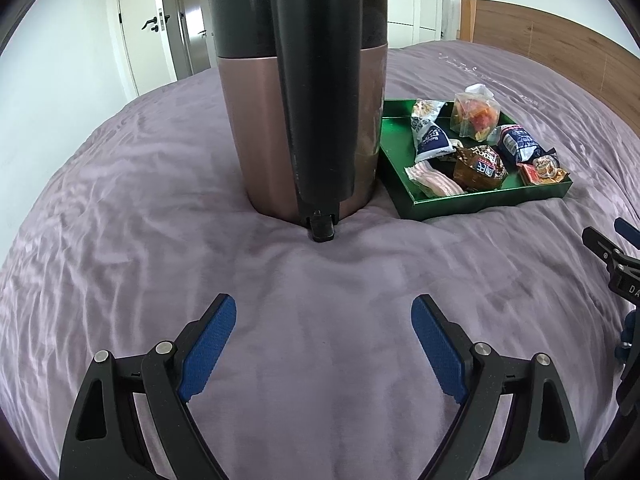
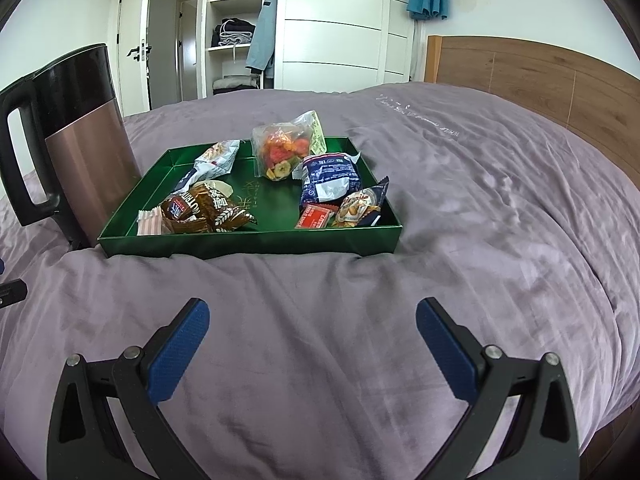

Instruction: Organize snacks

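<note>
A green tray [image 2: 248, 246] lies on the purple bed and holds several snack packets: a clear bag of dried fruit [image 2: 286, 148], a blue-and-white packet [image 2: 330, 178], brown packets [image 2: 208, 208], a pink wafer [image 2: 150, 222] and a small red packet [image 2: 316, 216]. The tray also shows in the left wrist view [image 1: 480, 200] at right. My right gripper [image 2: 312, 320] is open and empty, in front of the tray. My left gripper [image 1: 324, 320] is open and empty, in front of the kettle.
A copper-and-black kettle [image 1: 296, 120] stands on the bed just left of the tray, its handle towards the left gripper; it shows in the right wrist view [image 2: 80, 152]. A wooden headboard [image 2: 540, 80] is at right. A wardrobe and doors stand behind the bed.
</note>
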